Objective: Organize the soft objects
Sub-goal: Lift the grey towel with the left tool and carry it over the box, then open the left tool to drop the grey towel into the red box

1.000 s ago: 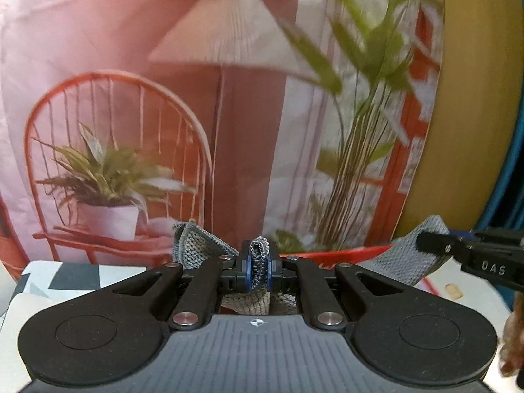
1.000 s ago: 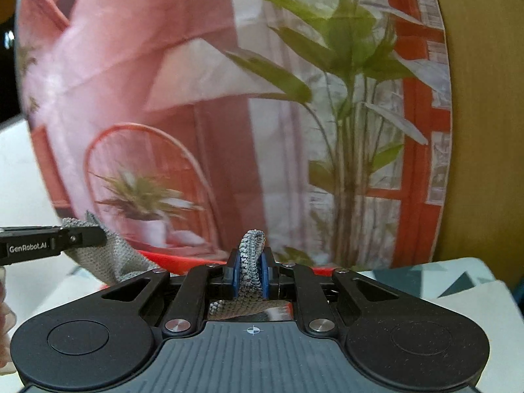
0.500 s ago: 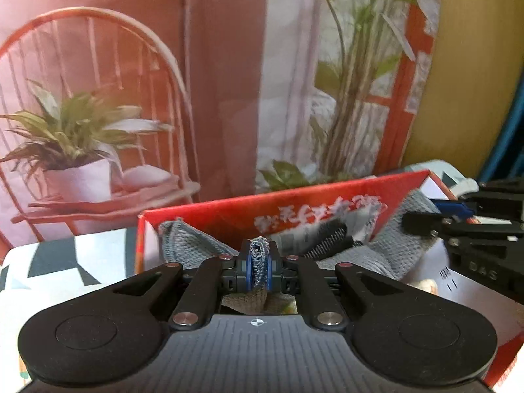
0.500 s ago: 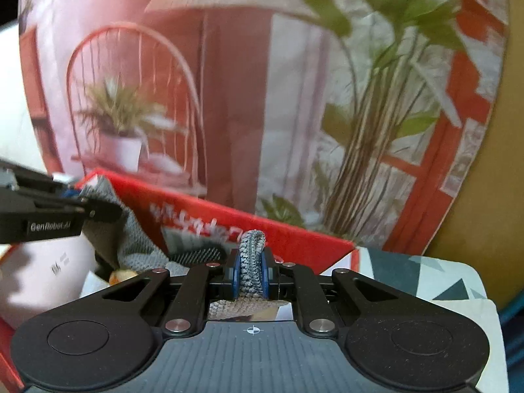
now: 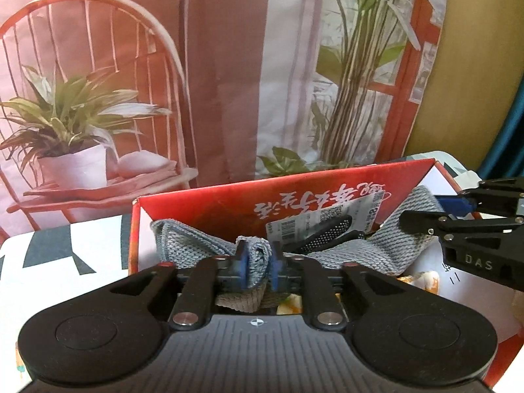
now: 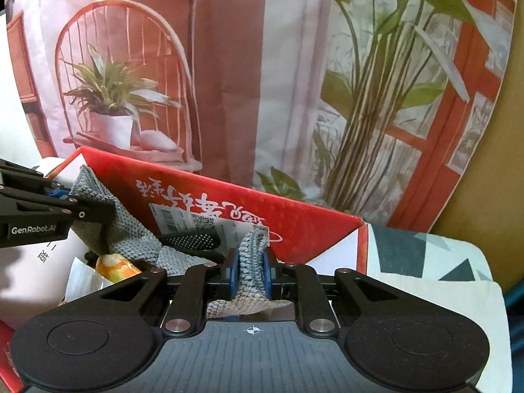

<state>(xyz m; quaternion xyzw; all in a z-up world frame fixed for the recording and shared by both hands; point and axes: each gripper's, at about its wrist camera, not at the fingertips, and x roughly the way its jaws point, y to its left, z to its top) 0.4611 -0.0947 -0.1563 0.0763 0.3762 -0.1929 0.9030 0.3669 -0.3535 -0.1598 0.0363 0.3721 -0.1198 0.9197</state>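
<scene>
The left gripper [image 5: 257, 263] sits low in the centre of its own view, its blue pads parted a little, with a bunched fold of the grey knitted cloth [image 5: 366, 252] standing between them. Its jaws have just been opening; the fold looks loose on the right side, with a sliver of space against that pad, so the pads seem no longer to pinch it. The right gripper [image 6: 250, 270] has likewise just been opening, though less; in its own view another fold of the same cloth [image 6: 131, 232] still fills the gap between the blue pads and touches both.

The cloth stretches between the two tools and sags down into the red cardboard box [image 5: 203, 209], which fills the middle of both views. In the left view the cloth runs from the box's left inner wall across to the right, where the right gripper [image 5: 422, 222] comes in from the right edge. In the right view the left gripper [image 6: 95, 213] enters from the left edge at the cloth's far corner.

Under the cloth, toward the back wall of the box, lies a black item dotted with white [image 5: 327, 234] and a white paper label with barcodes [image 5: 294, 226]. Something orange and yellow [image 6: 114, 267] shows at the lower left of the right view, beneath the cloth.

The box stands on a table covering with dark and white geometric shapes [image 6: 425, 255]. Behind it hangs a printed backdrop of a red chair and potted plants [image 5: 98, 98].
</scene>
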